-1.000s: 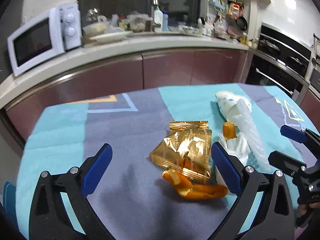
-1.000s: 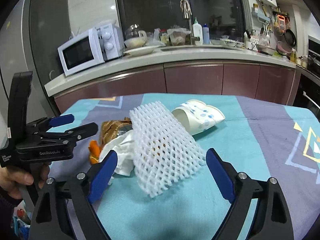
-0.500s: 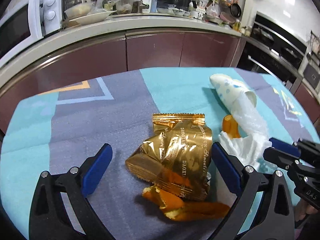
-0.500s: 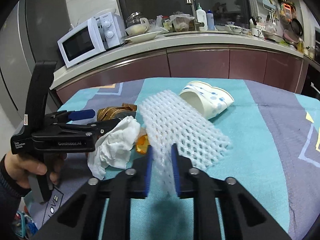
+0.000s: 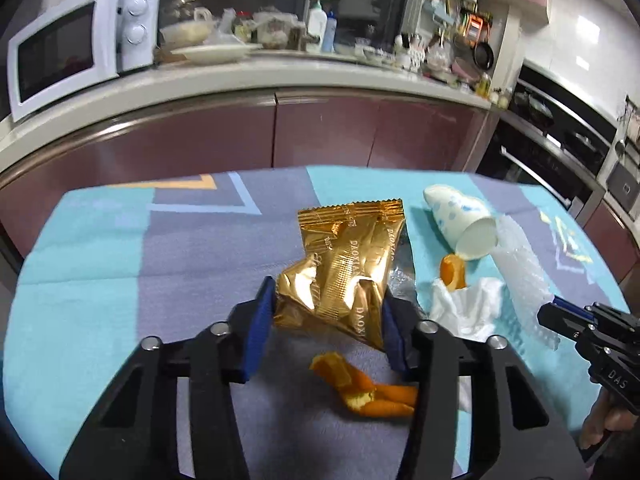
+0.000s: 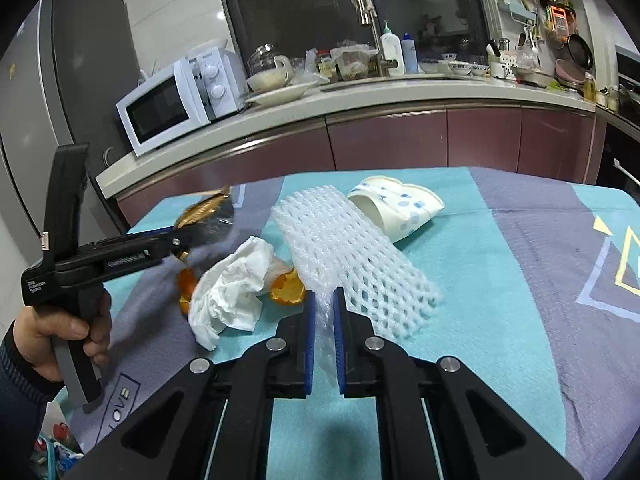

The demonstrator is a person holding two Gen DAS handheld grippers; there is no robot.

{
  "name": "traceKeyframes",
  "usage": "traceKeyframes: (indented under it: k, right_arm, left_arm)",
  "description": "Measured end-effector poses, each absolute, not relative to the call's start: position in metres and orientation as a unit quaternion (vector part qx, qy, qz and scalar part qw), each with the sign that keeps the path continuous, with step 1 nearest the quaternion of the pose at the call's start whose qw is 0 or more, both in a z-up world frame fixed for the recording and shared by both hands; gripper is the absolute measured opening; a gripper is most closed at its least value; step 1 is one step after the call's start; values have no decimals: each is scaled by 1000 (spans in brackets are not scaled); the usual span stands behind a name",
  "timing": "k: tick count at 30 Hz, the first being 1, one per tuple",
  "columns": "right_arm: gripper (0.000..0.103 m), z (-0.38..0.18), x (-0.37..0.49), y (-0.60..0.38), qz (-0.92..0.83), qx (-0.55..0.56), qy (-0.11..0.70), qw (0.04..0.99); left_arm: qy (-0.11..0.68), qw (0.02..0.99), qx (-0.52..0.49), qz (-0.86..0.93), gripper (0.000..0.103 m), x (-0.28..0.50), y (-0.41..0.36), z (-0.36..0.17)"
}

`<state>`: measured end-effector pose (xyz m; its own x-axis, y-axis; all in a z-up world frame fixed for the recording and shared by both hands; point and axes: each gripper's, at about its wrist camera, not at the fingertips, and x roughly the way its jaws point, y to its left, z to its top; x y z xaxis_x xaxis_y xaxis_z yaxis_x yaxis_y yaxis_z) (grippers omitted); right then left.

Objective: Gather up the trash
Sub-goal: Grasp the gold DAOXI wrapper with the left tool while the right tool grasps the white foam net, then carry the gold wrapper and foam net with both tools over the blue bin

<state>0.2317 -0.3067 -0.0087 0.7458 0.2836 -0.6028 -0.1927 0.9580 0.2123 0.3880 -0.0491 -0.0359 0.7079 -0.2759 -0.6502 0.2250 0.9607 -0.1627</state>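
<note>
1. Between the left claw (image 5: 328, 312) pads sits the gold wrapper (image 5: 348, 264), pinched at its near lower end and lifted off the tabletop (image 5: 80, 280); its long axis runs away from the camera, crimped end pointing to the far edge.
2. Right claw (image 6: 323, 320) is nearly closed on a near corner of the foam net (image 6: 352, 260). The net's long axis runs from the claw toward the far left, its far end near the cup (image 6: 400, 208).
3. Risk: the wrapper is slick foil held only at one end. It may slip or swing out on a quick move.
4. Risk: the net grip is thin, on one corner. Foam may tear or pull free, and the trailing net could drag the cup or peel (image 6: 286, 290).
5. Tissue (image 6: 232, 288), both peel pieces and the cup lie loose on the tabletop, not yet collected.
</note>
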Motion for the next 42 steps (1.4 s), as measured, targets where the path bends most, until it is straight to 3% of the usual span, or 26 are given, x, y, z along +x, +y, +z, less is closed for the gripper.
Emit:
traceKeyframes:
  k: [12, 23, 34, 42]
  right_arm:
    - [7, 28, 180, -304, 139, 69, 289, 945]
    - [7, 65, 136, -235, 243, 46, 254, 935]
    - [7, 73, 127, -122, 371, 4, 256, 893]
    - [7, 78, 135, -33, 446, -29, 258, 857]
  left_arm:
    - [269, 953, -74, -118, 29, 275, 16, 29]
    - [219, 969, -105, -34, 29, 142, 111, 57]
    - [201, 961, -145, 123, 30, 13, 245, 52]
    - [204, 948, -168, 178, 31, -28, 312, 35]
